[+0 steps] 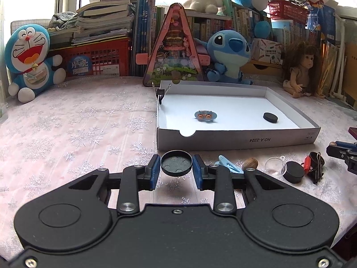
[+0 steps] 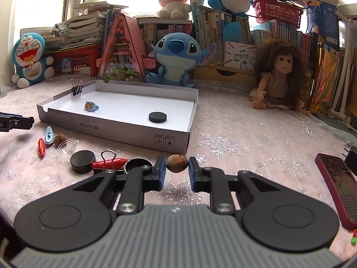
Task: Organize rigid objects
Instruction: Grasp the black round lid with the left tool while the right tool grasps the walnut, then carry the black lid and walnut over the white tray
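Black lid [image 1: 176,163] is sitting clamped between the left gripper [image 1: 176,167] fingers, a nut [image 2: 177,163] pinched in the right gripper [image 2: 177,167]; ahead lies the box [image 1: 236,137], so I'd be lifting both clear over its near wall before letting go.

Left wrist view sits low over the worktop [image 1: 78,120], looking forward along its gripper [image 1: 176,167] at the box [image 1: 236,137], close ahead and slightly right. Right wrist view, just as low, faces the same way from further right, with the box [image 2: 125,129] ahead to its left. Both share the box, the Stitch toy [image 1: 229,53] [image 2: 176,53] and the bookshelf behind.
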`<state>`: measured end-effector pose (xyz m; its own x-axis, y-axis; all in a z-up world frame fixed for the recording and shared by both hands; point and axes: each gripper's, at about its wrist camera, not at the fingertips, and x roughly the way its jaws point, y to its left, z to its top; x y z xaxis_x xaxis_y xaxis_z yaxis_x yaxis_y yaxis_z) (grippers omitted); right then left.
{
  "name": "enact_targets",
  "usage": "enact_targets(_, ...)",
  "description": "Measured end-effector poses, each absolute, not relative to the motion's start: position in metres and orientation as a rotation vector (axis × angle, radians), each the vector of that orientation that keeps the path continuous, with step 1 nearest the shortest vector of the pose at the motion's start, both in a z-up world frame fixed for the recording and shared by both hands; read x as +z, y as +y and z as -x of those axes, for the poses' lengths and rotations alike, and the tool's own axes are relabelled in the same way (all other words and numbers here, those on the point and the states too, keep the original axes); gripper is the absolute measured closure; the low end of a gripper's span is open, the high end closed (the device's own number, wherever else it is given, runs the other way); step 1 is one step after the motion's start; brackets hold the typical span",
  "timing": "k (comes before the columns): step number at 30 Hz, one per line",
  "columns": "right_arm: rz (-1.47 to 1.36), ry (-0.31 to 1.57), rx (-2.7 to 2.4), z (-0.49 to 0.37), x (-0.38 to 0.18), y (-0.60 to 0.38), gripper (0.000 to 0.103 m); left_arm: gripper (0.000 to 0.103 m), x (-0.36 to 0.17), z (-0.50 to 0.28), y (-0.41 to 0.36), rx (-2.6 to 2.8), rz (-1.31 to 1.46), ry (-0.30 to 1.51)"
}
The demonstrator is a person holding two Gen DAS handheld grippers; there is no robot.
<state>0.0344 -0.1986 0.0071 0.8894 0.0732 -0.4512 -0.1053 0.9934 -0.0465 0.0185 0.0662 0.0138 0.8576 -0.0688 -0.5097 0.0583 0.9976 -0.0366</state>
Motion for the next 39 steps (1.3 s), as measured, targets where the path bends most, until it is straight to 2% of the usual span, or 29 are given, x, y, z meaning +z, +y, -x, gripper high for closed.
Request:
enact_targets(24, -0.036, 0.474, 0.120, -0.087, 0.038, -0.205, 0.077, 0.074, 0.055, -0.077, 0.053, -0.129, 0.023, 0.495)
enact_targets(39, -0.135, 0.547, 0.197, -0.132, 0.038, -0.193, 0.077, 0.074, 0.043, -0.121, 0.039, -0.178, 0.062, 0.580)
